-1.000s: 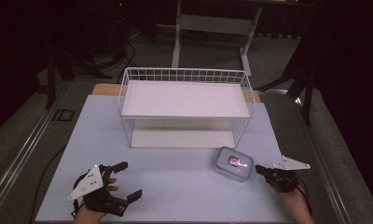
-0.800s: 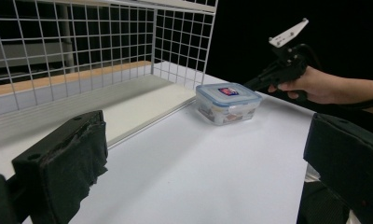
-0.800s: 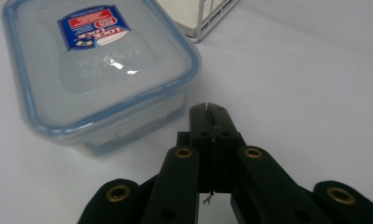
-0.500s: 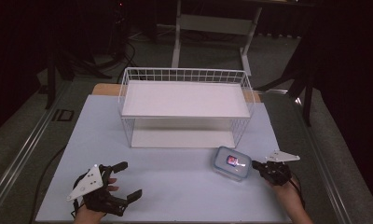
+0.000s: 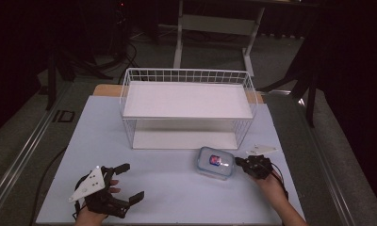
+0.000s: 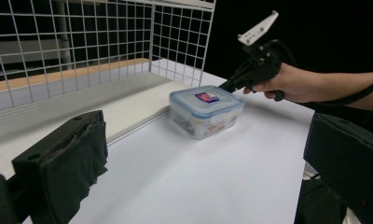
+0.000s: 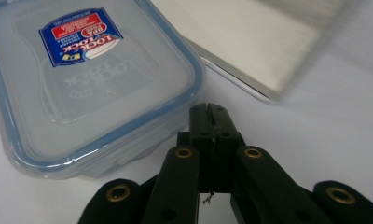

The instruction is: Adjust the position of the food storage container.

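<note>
A clear plastic box [image 5: 214,163] with a blue-rimmed lid and a red and blue label lies on the white mat in front of the wire rack. My right gripper [image 5: 237,160] is shut with nothing between its jaws. Its closed tips [image 7: 208,109] sit at the box's [image 7: 91,79] right edge by the lid rim; I cannot tell whether they touch. From the left gripper view, the box [image 6: 205,109] has the right gripper [image 6: 223,86] at its far side. My left gripper [image 5: 132,181] rests open at the mat's near left, well apart from the box, its wide pads [image 6: 63,168] empty.
A white wire rack [image 5: 186,71] with two shelves stands at the middle back of the mat; its mesh side [image 6: 82,37] is close on the left gripper's left. The white mat [image 5: 168,193] covers the table. Dark floor, stands and cables surround it.
My right gripper has moved left across the mat, up to the box's right edge, still shut. The left gripper and the box have not moved.
</note>
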The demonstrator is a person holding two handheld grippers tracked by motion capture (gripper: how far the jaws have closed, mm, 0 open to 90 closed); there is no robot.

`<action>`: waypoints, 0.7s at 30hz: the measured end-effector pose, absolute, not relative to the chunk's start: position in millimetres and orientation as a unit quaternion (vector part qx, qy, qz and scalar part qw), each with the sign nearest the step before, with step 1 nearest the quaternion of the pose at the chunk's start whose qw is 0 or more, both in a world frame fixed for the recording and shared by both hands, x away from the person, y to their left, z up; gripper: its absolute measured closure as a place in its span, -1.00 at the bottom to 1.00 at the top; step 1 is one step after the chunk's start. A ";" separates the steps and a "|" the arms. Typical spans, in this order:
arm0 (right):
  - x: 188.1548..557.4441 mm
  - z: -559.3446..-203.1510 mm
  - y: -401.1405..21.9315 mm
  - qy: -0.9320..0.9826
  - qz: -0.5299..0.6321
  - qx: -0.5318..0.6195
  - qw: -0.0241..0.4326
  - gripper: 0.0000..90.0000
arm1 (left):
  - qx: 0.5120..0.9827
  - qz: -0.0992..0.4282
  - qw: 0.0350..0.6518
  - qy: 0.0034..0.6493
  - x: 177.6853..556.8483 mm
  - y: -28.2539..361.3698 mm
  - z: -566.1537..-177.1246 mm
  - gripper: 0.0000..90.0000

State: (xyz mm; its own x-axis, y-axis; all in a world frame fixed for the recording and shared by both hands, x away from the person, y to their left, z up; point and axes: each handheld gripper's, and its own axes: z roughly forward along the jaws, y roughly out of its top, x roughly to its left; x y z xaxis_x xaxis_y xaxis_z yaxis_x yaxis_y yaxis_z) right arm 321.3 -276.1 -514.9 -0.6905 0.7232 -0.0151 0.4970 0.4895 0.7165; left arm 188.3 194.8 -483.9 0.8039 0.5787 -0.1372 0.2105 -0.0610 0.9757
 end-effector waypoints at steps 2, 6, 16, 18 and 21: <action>324.1 -515.4 -264.6 0.852 0.352 0.353 0.160 1.00 | 0.713 0.147 0.627 0.276 187.8 194.6 -483.8 -0.99; 329.1 -516.5 -245.8 0.855 0.358 0.344 0.151 1.00 | 0.713 0.148 0.627 0.276 187.5 194.8 -483.6 -0.99; 336.7 -521.2 -223.9 0.862 0.355 0.326 0.155 1.00 | 0.715 0.148 0.626 0.275 187.1 194.1 -483.8 -0.99; 334.9 -519.9 -227.7 0.861 0.353 0.331 0.156 1.00 | 0.714 0.148 0.626 0.276 187.0 194.8 -484.0 -0.99; 327.9 -516.0 -238.5 0.856 0.360 0.336 0.156 1.00 | 0.713 0.147 0.627 0.277 187.4 195.8 -484.1 -0.99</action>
